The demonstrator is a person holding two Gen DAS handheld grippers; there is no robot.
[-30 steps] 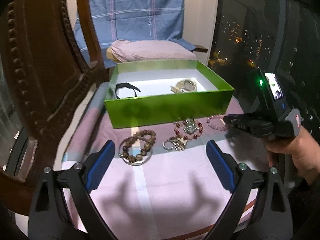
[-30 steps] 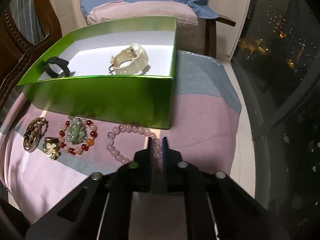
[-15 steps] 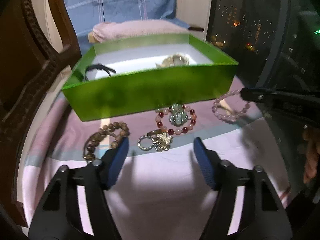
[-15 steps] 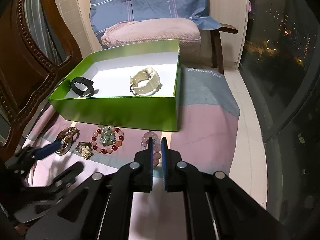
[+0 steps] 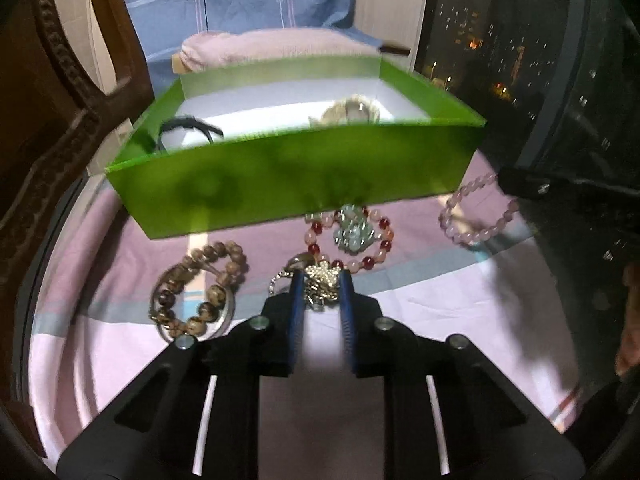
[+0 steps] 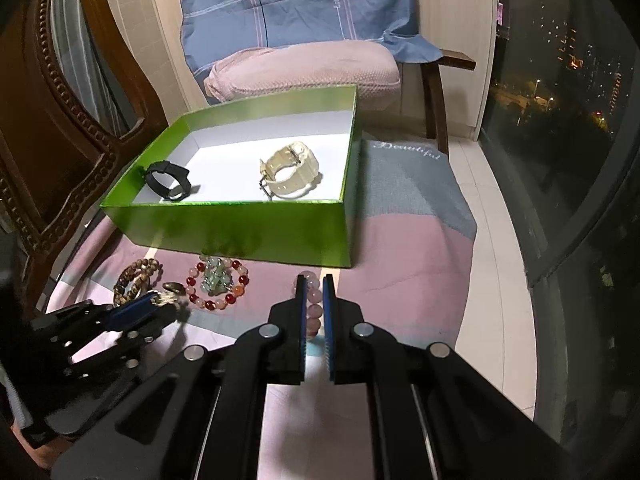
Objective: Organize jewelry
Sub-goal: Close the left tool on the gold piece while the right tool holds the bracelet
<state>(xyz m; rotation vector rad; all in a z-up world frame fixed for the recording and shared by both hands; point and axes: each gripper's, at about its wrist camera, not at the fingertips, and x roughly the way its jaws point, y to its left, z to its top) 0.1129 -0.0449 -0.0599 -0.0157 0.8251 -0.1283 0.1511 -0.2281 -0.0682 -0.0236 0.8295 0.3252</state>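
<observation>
Closing around the silver charm, your left gripper has it between the pads; your right gripper is clenched on the pink bracelet (just beside the green box).

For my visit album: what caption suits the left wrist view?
Left gripper closing around a silver charm beside beaded bracelets, before the green box.

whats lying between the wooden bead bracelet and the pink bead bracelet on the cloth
Two pieces: the red bead bracelet with a green pendant, and nearer the wooden bead bracelet a silver charm that the closing left gripper brackets. Pink bead bracelet. Both views show it.
</observation>
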